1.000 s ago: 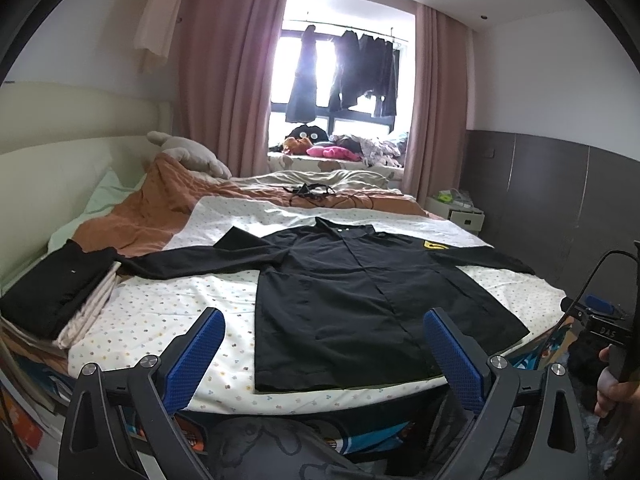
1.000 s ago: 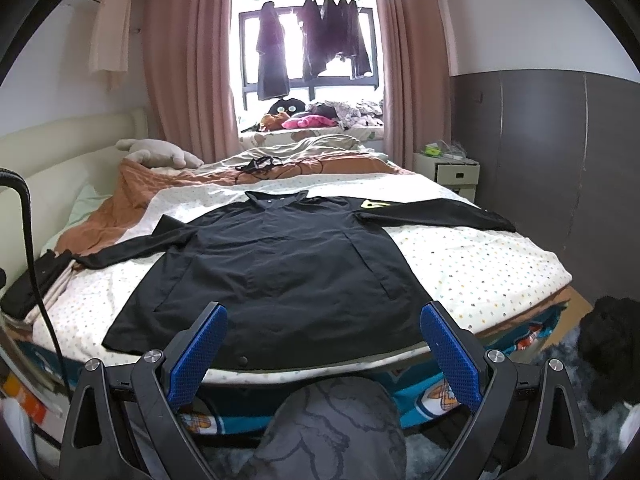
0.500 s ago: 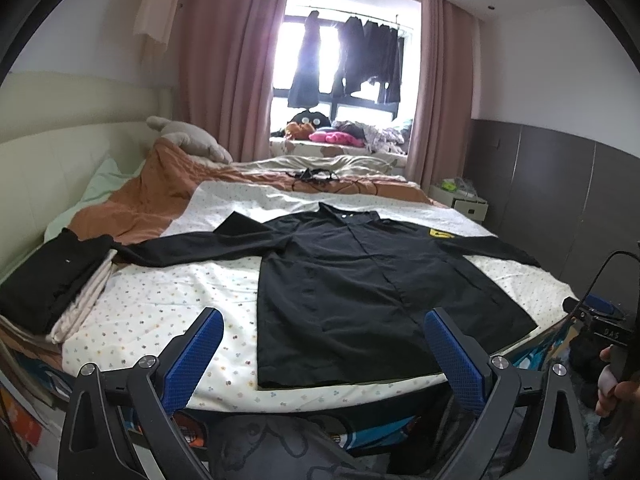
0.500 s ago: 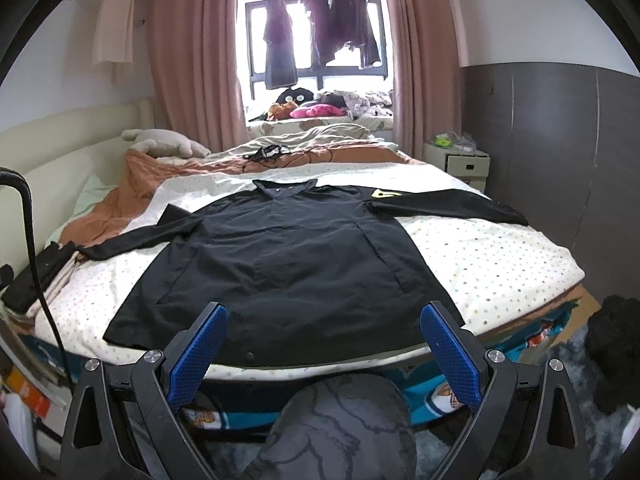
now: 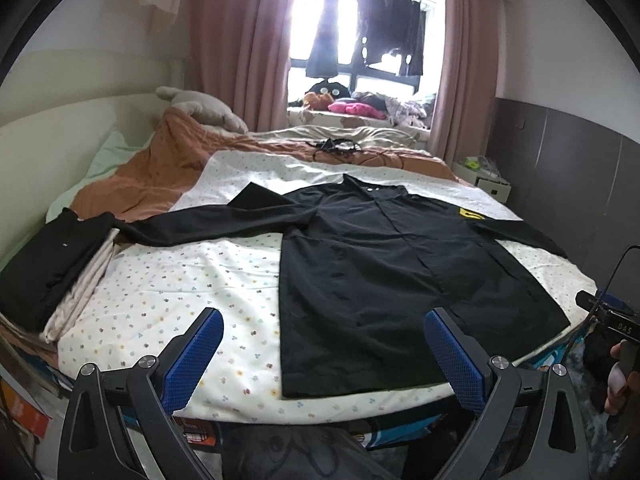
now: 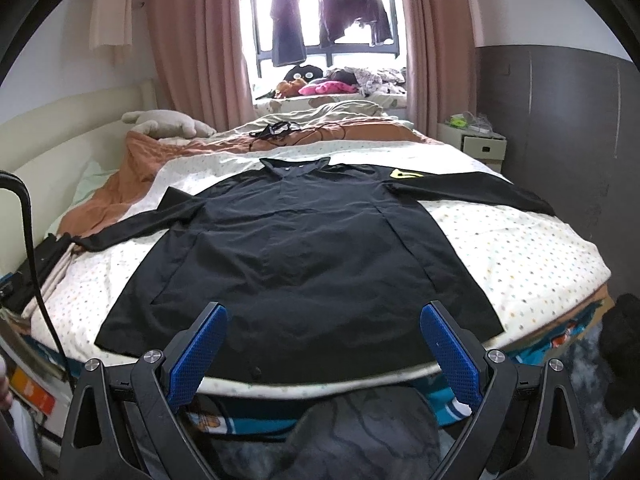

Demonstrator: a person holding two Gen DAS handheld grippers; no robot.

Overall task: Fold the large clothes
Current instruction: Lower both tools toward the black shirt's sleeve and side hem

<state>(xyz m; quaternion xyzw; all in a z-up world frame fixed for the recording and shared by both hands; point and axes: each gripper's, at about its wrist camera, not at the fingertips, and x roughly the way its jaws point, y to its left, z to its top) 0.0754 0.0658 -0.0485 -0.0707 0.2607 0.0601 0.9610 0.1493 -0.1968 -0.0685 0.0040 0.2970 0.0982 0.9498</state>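
Note:
A large black long-sleeved coat (image 5: 384, 264) (image 6: 296, 252) lies spread flat on the dotted white sheet (image 5: 192, 280), both sleeves stretched out sideways and a yellow patch (image 6: 405, 175) on one shoulder. My left gripper (image 5: 324, 332) hangs open over the bed's near edge, left of the coat's hem. My right gripper (image 6: 322, 326) is open too, just short of the hem's middle. Neither touches the cloth.
A stack of folded dark and pale clothes (image 5: 56, 268) sits at the bed's left edge. An orange blanket (image 5: 160, 172), a plush toy (image 5: 200, 106) and cables (image 6: 280, 130) lie further back. A nightstand (image 6: 476, 146) stands at the right wall. A hand (image 5: 618, 380) holds the other gripper.
Both grippers have moved forward and a little up toward the bed, so the coat looks larger. Both stay open; the coat has not moved.

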